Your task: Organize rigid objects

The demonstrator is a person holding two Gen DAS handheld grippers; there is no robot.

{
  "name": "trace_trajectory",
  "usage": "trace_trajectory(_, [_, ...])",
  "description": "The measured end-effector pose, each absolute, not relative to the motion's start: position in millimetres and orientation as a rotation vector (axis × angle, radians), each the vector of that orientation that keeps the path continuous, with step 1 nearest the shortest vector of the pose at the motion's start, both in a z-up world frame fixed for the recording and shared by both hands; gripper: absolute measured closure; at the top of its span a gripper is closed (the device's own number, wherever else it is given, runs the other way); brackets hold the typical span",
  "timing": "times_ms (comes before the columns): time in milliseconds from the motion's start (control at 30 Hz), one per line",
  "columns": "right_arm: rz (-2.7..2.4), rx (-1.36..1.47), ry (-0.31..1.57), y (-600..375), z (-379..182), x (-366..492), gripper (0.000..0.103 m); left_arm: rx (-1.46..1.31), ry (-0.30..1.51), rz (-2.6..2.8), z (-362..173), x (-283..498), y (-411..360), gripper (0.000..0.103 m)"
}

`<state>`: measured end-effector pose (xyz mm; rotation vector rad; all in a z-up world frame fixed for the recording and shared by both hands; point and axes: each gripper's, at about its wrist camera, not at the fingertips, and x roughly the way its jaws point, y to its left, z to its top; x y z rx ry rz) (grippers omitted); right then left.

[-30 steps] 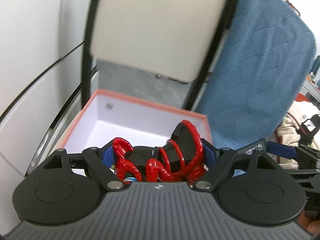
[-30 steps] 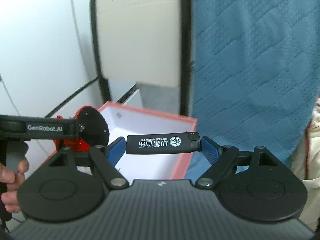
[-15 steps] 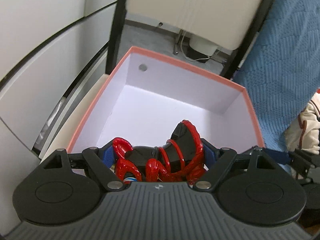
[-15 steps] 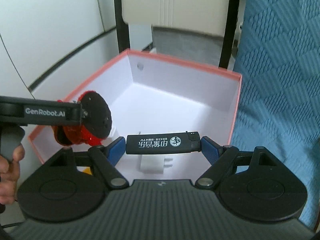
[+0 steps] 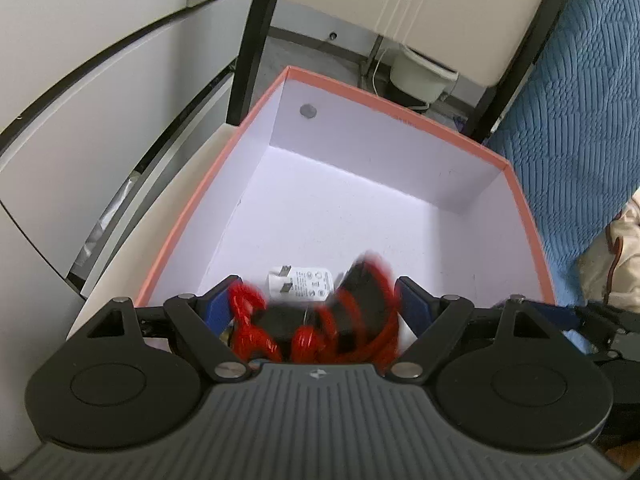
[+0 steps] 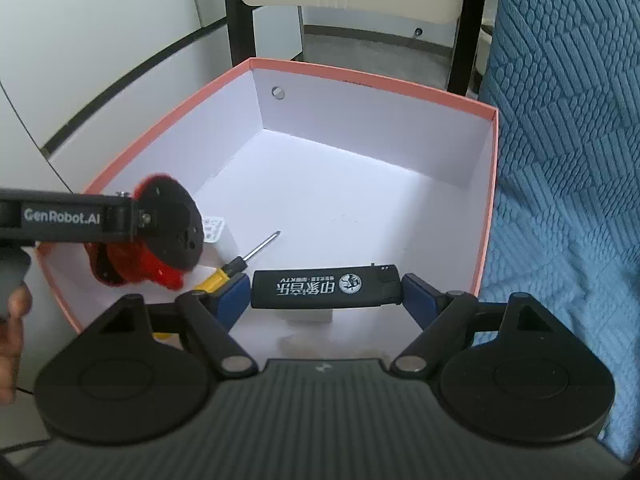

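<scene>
An open box with an orange rim and white inside lies below both grippers; it also shows in the right wrist view. My left gripper has its fingers spread, and a red-and-black toy sits blurred between them over the box's near left part. In the right wrist view the toy hangs under the left gripper. My right gripper is shut on a black lighter with white lettering, held crosswise above the box's near side.
A white charger plug and a yellow-handled screwdriver lie on the box floor. A blue quilted cloth hangs to the right. A chair back and white panels stand behind and to the left.
Both grippers tilted down over the box, bringing its floor into view. The left gripper's fingers have spread wider and the red toy now looks blurred, slipping downward. The lighter stays gripped.
</scene>
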<state>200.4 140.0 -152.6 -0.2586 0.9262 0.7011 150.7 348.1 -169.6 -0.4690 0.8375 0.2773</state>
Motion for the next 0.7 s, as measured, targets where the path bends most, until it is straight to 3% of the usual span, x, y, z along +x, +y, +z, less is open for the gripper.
trace_trajectory(100, [0.722, -0.256, 0.905, 137.6, -141.9, 197.5, 0.006, -0.473, 0.833, 0.294, -160.1, 148.1, 348.9, 0.012])
trace_trajectory(700, [0.755, -0.165, 0.730, 108.0, -37.2, 150.3, 0.005, -0.397, 0.668, 0.310, -37.1, 78.0, 319.8, 0.011])
